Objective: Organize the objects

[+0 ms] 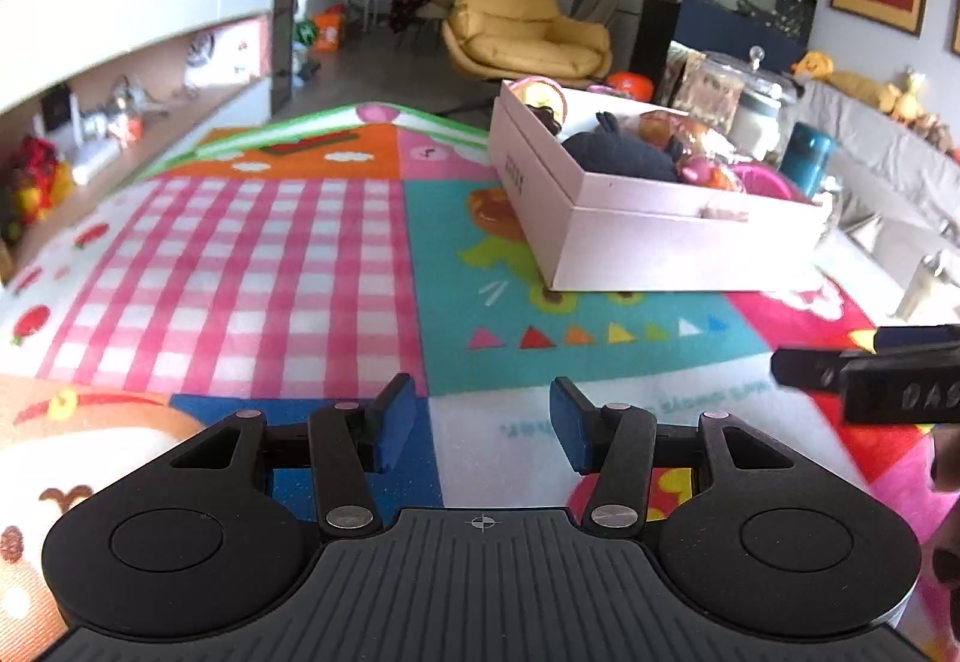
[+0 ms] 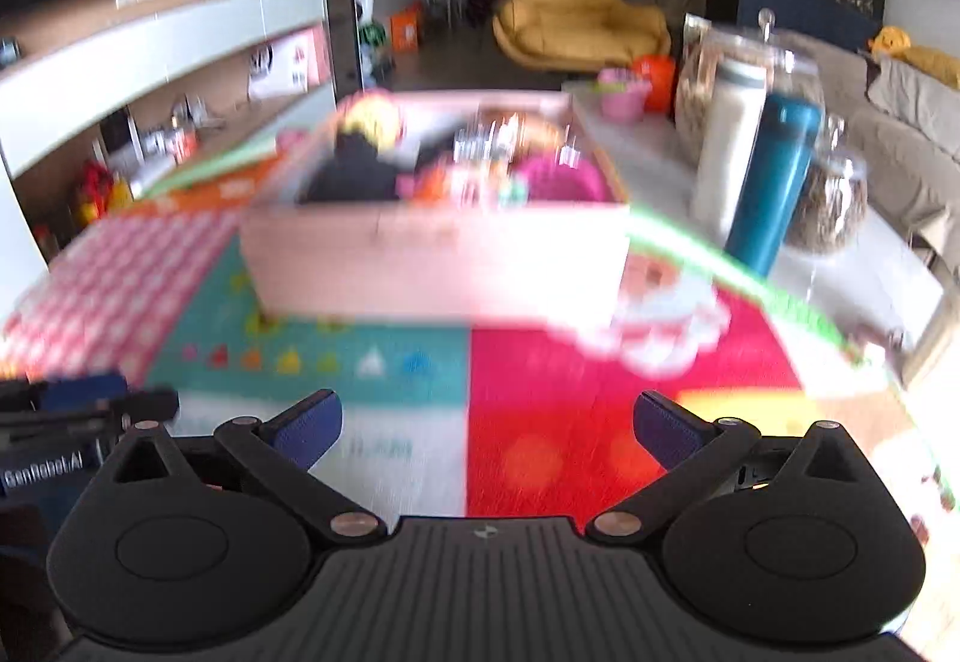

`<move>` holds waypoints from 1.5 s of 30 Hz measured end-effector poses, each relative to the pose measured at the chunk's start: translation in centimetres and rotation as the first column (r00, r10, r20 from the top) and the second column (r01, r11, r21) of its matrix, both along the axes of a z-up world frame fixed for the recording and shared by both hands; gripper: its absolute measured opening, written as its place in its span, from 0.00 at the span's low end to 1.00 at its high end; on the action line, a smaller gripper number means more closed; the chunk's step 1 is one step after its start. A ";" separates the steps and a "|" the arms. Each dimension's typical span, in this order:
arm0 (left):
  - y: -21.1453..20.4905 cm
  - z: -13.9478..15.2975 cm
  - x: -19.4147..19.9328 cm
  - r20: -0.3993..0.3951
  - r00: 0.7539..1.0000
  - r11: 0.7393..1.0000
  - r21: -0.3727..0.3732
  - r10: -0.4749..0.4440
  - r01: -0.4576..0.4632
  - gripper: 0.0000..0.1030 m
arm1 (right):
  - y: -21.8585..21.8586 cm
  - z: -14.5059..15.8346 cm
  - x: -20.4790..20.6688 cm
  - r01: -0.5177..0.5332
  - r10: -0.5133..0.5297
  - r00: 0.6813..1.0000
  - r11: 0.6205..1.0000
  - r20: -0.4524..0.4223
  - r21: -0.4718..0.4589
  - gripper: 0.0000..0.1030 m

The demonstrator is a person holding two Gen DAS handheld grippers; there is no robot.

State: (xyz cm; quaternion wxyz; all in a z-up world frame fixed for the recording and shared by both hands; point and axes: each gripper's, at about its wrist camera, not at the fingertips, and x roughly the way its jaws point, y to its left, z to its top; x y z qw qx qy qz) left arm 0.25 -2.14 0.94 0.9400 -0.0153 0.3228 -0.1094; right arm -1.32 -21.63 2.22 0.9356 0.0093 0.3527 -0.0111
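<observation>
A pale pink open box (image 1: 630,236) sits on a colourful play mat (image 1: 240,266) and holds several toys, among them a dark plush (image 1: 624,152) and a pink item (image 1: 762,179). My left gripper (image 1: 483,410) hovers low over the mat, short of the box and to its left, its blue pads apart with nothing between them. The right wrist view is blurred. It shows the same box (image 2: 432,266) straight ahead, and my right gripper (image 2: 489,422) spread wide and empty above the mat's red patch. Each gripper shows at the edge of the other's view.
Glass jars (image 2: 834,206), a white bottle (image 2: 726,146) and a teal bottle (image 2: 774,182) stand right of the box. A shelf unit (image 1: 120,122) with small items runs along the left. A yellow armchair (image 1: 522,20) is behind, and a grey-covered sofa (image 1: 888,164) at right.
</observation>
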 end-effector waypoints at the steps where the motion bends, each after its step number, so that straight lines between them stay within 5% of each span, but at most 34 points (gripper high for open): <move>1: -0.1 0.1 0.1 0.004 1.000 1.000 0.006 0.002 -0.002 0.52 | 0.5 -0.5 0.2 0.003 -0.003 1.000 1.000 -0.009 -0.012 1.00; 8: -1.4 -0.3 0.9 0.016 1.000 0.999 0.040 0.006 -0.007 0.55 | 1.7 -2.5 3.3 -0.008 0.005 0.998 0.998 -0.055 -0.062 1.00; 11: -1.9 -0.4 0.8 0.016 1.000 0.999 0.038 -0.004 0.004 0.58 | 0.3 -2.6 2.7 0.022 -0.021 1.000 0.999 -0.021 0.024 1.00; 24: -2.9 -0.6 1.2 0.014 1.000 0.998 0.059 0.008 -0.009 0.71 | 0.6 -2.9 1.7 0.033 -0.034 0.999 0.999 0.033 0.014 1.00; 45: -2.6 -0.6 1.5 0.013 1.000 0.998 0.053 0.015 -0.016 0.72 | 0.6 -2.9 1.7 0.026 -0.026 0.999 1.000 0.031 -0.003 1.00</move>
